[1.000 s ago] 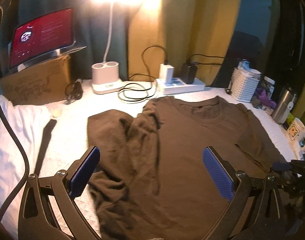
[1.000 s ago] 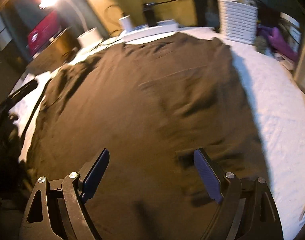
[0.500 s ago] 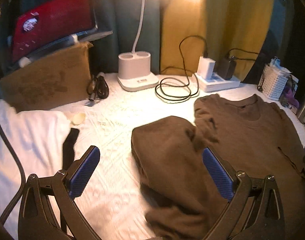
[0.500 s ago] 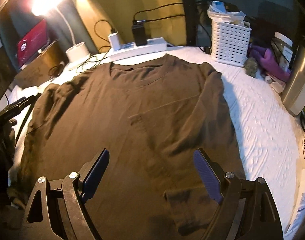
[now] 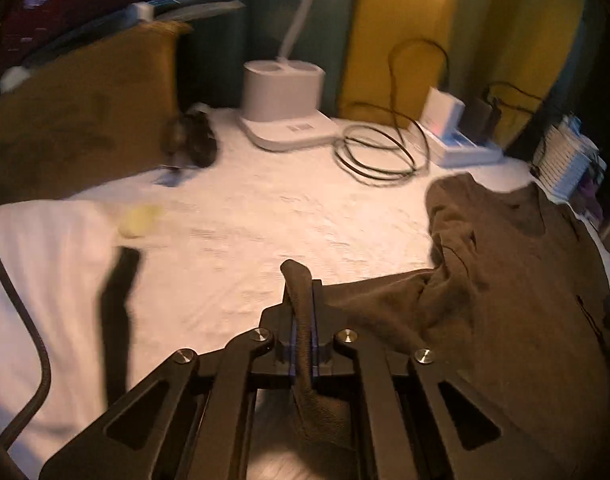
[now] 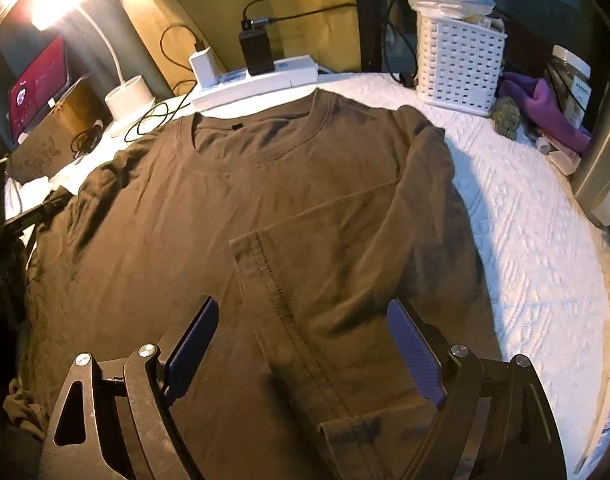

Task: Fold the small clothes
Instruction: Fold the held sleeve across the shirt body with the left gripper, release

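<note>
A brown long-sleeved shirt (image 6: 289, 200) lies face up on the white bedspread (image 6: 525, 240), collar toward the back. Its right sleeve is folded across the chest, cuff near the front. My right gripper (image 6: 303, 344) is open and empty, hovering above that folded sleeve. In the left wrist view the shirt (image 5: 525, 300) lies at the right, and my left gripper (image 5: 301, 300) is shut on the brown fabric of its left sleeve, pinched between the blue pads and lifted off the bedspread (image 5: 245, 240).
A lamp base (image 5: 283, 108), coiled black cable (image 5: 381, 152) and power strip (image 5: 457, 140) stand at the back. A brown box (image 5: 77, 128) with a red-screened tablet is back left. A white basket (image 6: 459, 64), purple cloth (image 6: 545, 108) and metal container (image 6: 601, 176) are at the right.
My left gripper has swung left and closed on the shirt's left sleeve. My right gripper has pulled back and risen, staying open over the folded right sleeve.
</note>
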A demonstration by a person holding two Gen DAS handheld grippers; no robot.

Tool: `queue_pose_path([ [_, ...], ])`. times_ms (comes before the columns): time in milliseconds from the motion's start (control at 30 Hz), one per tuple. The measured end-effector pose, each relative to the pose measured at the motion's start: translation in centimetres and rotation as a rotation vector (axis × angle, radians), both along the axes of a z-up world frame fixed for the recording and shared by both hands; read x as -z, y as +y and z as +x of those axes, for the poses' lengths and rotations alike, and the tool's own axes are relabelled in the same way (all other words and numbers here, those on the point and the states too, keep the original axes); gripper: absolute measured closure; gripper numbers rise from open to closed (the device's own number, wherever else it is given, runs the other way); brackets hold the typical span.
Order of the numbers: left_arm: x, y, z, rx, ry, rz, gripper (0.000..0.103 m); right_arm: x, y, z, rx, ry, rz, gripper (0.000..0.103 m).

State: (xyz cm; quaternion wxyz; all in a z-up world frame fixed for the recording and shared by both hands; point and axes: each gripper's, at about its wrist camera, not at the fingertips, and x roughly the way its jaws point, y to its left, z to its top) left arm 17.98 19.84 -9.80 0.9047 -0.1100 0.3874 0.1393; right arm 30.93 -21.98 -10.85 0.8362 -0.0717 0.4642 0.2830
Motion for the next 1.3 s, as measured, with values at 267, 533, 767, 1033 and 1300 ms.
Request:
queue_pose_path([
  [267, -1.9, -0.2, -4.0, -0.174, -0.019, 0.179, 0.100, 0.1, 0.2, 0.1, -0.023, -0.005, 0.007, 0.016],
  [533, -3.8, -1.6, -4.0, -0.125, -0.067, 0.146, 0.100, 0.1, -0.7, -0.3, -0.030, -0.010, 0.040, 0.015],
  [767, -6.8, -6.7, -1.9, 0.026, -0.126, 0.143, 0.100, -0.6, -2.1, -0.9, -0.014, -0.032, 0.082, 0.016],
  [1033, -5.7, -13.5, 1.7, 0.222, -0.058, 0.098, 0.099, -1.0, -4.2, -1.5, 0.022, -0.043, 0.127, 0.016],
  [1300, -2.9, -16.0, 3.4, 0.350, 0.077, -0.056, 0.058, -0.9, -5.8, -1.8, 0.053, -0.044, 0.143, 0.016],
])
